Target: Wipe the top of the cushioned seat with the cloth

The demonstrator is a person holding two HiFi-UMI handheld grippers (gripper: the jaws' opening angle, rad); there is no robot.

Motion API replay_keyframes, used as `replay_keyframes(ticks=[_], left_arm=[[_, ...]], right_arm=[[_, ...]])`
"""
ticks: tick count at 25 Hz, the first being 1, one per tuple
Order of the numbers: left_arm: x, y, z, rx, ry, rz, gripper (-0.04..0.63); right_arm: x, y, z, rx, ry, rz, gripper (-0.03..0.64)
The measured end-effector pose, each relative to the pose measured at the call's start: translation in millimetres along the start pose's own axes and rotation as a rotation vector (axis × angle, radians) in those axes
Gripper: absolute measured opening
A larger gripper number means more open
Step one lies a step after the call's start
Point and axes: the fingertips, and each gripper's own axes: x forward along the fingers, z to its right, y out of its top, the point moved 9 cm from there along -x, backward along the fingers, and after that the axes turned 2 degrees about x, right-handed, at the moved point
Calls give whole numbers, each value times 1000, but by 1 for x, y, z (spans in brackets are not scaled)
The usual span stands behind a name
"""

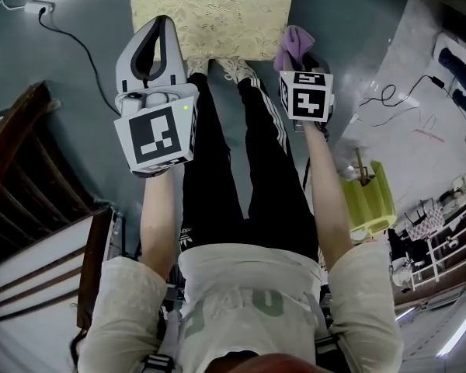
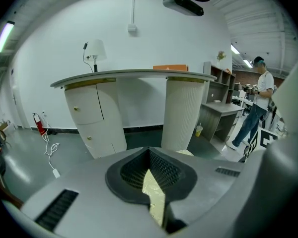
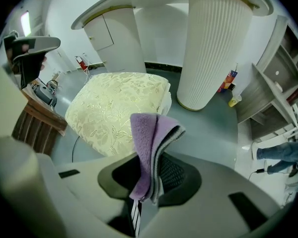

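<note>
1. The purple cloth [image 3: 149, 148] is folded and pinched between the fingers of the right gripper [image 3: 148, 185]. Its free end sticks out past the fingertips.
2. In the head view the cloth [image 1: 293, 43] sits at about 1 o'clock, just beside the near right corner of the cushioned seat [image 1: 217, 14]. I can't tell whether it touches the fabric.
3. The seat fills the 12 o'clock edge of the head view, cream with a gold leaf pattern. From the right gripper view it [image 3: 116, 103] lies at 11 o'clock beyond the cloth.
4. My left gripper [image 1: 160, 26] is at 11 o'clock, over the seat's near left edge. Its fingers are closed on nothing.
5. A white ribbed column [image 3: 213, 48] stands on the floor [image 3: 213, 128] at 1 o'clock in the right gripper view.
6. A dark wooden chair [image 1: 31, 169] is at 9 o'clock in the head view.
</note>
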Motion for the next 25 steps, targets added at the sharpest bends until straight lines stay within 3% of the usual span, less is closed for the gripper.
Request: replay_keyframes(ticks=[12, 17, 25], left_arm=[[-3, 10, -1, -1, -11, 35, 6], [-19, 44, -3, -5, -6, 92, 6], [-77, 191, -12, 18, -29, 198, 6]], right_arm=[[-3, 9, 2, 33, -51, -7, 92], [-61, 61, -16, 21, -83, 178, 92], [-249, 177, -60, -93, -100, 568, 92]])
